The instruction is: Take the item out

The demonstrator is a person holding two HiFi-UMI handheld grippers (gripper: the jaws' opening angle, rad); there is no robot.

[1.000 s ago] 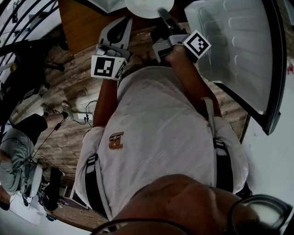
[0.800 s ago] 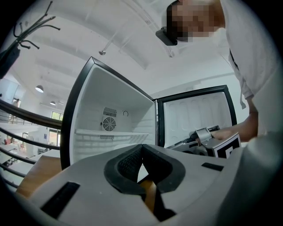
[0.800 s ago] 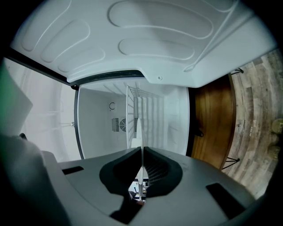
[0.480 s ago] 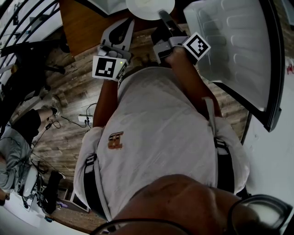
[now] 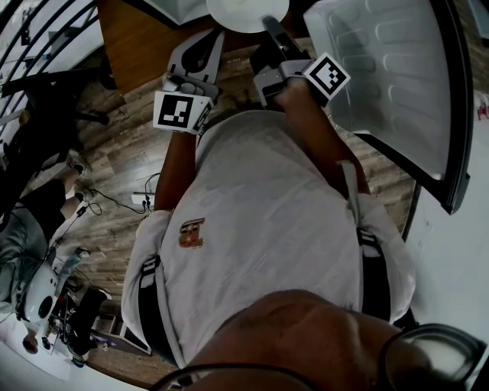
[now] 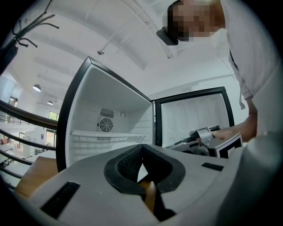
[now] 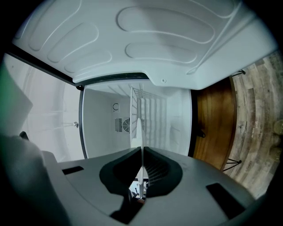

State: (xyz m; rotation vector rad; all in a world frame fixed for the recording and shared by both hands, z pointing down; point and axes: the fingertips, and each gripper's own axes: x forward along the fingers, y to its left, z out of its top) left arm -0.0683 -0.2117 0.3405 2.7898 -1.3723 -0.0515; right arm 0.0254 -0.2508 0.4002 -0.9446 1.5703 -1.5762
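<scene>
A white plate shows at the top of the head view, in front of the open fridge. My right gripper is shut on its rim. In the right gripper view the plate is edge-on, a thin white strip running out from between the closed pads of the right gripper. My left gripper sits just left of the plate, jaws together with nothing between them. In its own view the left gripper's tips meet, and the right gripper appears to the right.
The fridge stands open with its white moulded door swung out on the right. Inside are white walls, a fan grille and a wire shelf. A wooden surface lies left. Another person and cables are on the plank floor.
Both grippers and the plate stay where they were. The person at the lower left has shifted about in the background.
</scene>
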